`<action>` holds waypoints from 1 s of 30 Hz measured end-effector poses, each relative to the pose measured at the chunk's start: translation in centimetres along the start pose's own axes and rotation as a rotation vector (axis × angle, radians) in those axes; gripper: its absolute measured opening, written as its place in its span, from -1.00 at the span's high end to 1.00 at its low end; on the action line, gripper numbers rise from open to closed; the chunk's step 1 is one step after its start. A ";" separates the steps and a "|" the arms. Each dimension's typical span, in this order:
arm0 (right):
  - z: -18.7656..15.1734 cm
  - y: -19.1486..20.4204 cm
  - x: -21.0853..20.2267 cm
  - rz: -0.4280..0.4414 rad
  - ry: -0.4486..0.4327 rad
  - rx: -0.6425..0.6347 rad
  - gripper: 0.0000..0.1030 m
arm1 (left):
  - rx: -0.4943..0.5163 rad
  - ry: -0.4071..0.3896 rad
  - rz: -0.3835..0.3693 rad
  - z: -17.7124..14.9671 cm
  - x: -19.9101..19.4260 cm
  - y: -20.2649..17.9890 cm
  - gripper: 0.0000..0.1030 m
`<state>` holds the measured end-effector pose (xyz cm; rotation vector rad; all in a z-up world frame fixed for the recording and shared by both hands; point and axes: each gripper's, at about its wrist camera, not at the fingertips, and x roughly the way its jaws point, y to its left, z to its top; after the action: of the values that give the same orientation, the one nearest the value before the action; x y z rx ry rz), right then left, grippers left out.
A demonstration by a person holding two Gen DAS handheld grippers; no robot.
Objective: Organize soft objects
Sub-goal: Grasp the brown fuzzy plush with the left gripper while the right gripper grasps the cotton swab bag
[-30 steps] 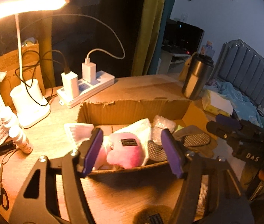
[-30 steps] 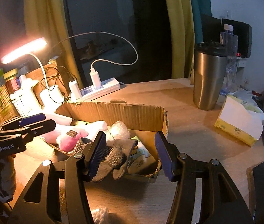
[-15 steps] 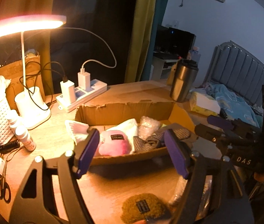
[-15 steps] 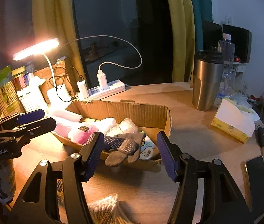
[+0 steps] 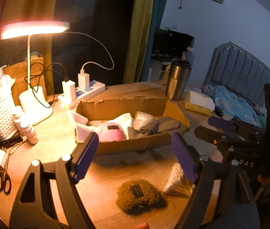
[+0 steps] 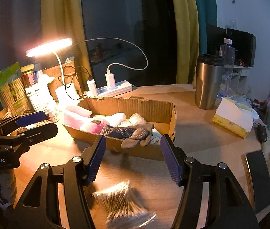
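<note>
A shallow cardboard box (image 5: 131, 145) (image 6: 135, 106) on the wooden table holds a pink plush item (image 5: 112, 133) (image 6: 94, 126), white cloth, bubble wrap and grey gloves (image 5: 154, 126) (image 6: 135, 135) draped over its front rim. An olive knitted hat (image 5: 138, 193) lies on the table just below my left gripper (image 5: 135, 157), whose jaws are opening with nothing between them. A bag of cotton swabs (image 6: 123, 204) (image 5: 178, 183) lies under my right gripper (image 6: 133, 158), which stands open and empty, short of the box.
A lit desk lamp (image 5: 35, 28), a power strip with chargers (image 5: 81, 93), a white basket and small bottles (image 5: 28, 129) crowd the left. A steel tumbler (image 6: 208, 82), a tissue pack (image 6: 234, 118) and dark phones (image 6: 259, 181) sit to the right. Scissors (image 5: 3, 181) lie at the near left.
Both grippers have drawn back from the box toward the near table edge. The left jaws have widened. The olive hat and the swab bag have come into view.
</note>
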<state>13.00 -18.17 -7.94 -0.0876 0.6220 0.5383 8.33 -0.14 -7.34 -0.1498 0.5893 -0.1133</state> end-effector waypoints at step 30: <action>-6.5 2.1 1.3 0.012 0.158 -0.008 -0.54 | -0.046 0.104 -0.044 -6.7 0.0 0.9 -0.55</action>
<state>9.39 -17.34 -13.87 -0.1354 0.7749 0.5492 4.63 0.05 -12.99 -0.2029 0.6929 -0.1513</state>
